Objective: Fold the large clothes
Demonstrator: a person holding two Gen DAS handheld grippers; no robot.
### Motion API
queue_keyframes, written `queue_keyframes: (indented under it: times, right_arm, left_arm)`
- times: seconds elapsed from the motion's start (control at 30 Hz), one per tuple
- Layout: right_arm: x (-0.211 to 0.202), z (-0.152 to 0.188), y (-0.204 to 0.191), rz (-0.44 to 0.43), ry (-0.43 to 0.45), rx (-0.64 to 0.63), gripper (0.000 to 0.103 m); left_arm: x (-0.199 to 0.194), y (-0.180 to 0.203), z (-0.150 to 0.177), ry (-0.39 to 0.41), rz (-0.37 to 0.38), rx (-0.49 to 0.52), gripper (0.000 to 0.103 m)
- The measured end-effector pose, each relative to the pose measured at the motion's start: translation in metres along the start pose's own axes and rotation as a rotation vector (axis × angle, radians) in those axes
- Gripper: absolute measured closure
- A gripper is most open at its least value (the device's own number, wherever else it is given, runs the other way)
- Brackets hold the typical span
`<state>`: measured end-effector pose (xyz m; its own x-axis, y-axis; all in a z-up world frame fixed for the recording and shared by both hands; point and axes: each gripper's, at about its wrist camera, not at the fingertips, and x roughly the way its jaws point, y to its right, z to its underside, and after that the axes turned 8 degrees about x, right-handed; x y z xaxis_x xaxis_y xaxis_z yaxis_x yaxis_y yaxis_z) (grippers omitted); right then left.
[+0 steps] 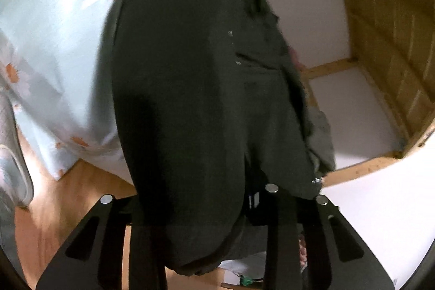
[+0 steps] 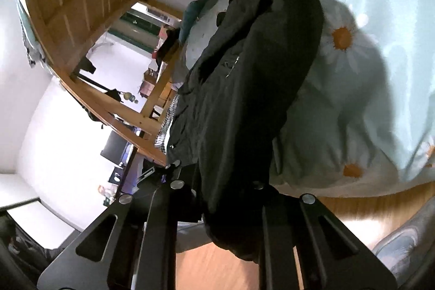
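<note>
your left tongs have their tips buried under the black jacket, so you can't tell their grip. the jacket covers your right tongs too. its top runs off both pictures, and the bed is blurred.

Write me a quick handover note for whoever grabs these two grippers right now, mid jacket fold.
Left gripper: appears shut on the black jacket; fabric drapes over its fingers.
Right gripper: appears shut on the same jacket, cloth bunched between its fingers.
Where things are: the jacket is lifted, hanging between both grippers above the daisy-print bedsheet; wooden floor shows below the bed's edge.
Done: garment picked up by both grippers.
Left: no neat fold visible yet. Lay it flat on the bedsheet, then fold it.
</note>
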<state>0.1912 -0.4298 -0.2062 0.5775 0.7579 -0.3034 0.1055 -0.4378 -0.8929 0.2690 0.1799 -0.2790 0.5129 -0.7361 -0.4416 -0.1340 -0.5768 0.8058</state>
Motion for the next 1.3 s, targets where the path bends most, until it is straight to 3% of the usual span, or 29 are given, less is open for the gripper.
queue_keyframes:
  times: [0.23,0.43,0.7,0.97,1.3]
  right_arm:
    - [-0.028,-0.004,-0.011,-0.052,0.038,-0.005,0.089]
    - [-0.067,-0.003,-0.03,-0.172,0.084,-0.016,0.09]
    - [-0.076,-0.016,-0.064,-0.307,0.106,-0.049,0.091]
    - [-0.058,-0.077,-0.093,-0.411,0.105,-0.102,0.092]
    - [-0.021,-0.15,-0.09,-0.495,0.156,-0.099,0.093]
  left_arm:
    - [-0.025,0.042,-0.005,-0.017,0.003,0.05,0.076]
    - [-0.053,0.084,-0.011,-0.025,-0.004,0.134,0.076]
    - [-0.084,0.126,-0.024,0.005,0.027,0.178,0.076]
    - [-0.089,0.161,-0.052,0.043,0.047,0.223,0.076]
    - [-0.037,0.185,-0.125,0.025,0.083,0.322,0.076]
